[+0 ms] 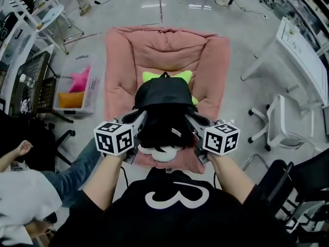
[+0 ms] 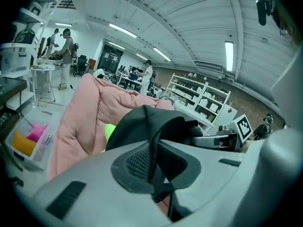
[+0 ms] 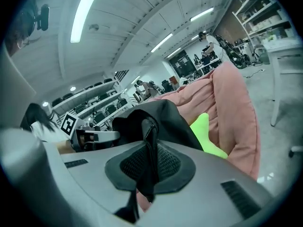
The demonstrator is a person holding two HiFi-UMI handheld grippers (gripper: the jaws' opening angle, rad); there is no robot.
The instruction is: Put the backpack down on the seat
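Head view first: finds the backpack [image 1: 163, 112] held over the front of the seat [image 1: 121, 60], above a lime cushion [image 1: 154, 76]; hard to say whether touching yet. Looks soft and floppy, probably light, sagging between two grips; best taken by the straps. Pinches the left strap [image 2: 154, 145] in the left gripper [image 2: 156, 170], jaws nearly closed on it; likewise the right strap [image 3: 149, 135] in the right gripper [image 3: 150, 168]. Bears a small tag [image 1: 176, 132], too small to read.
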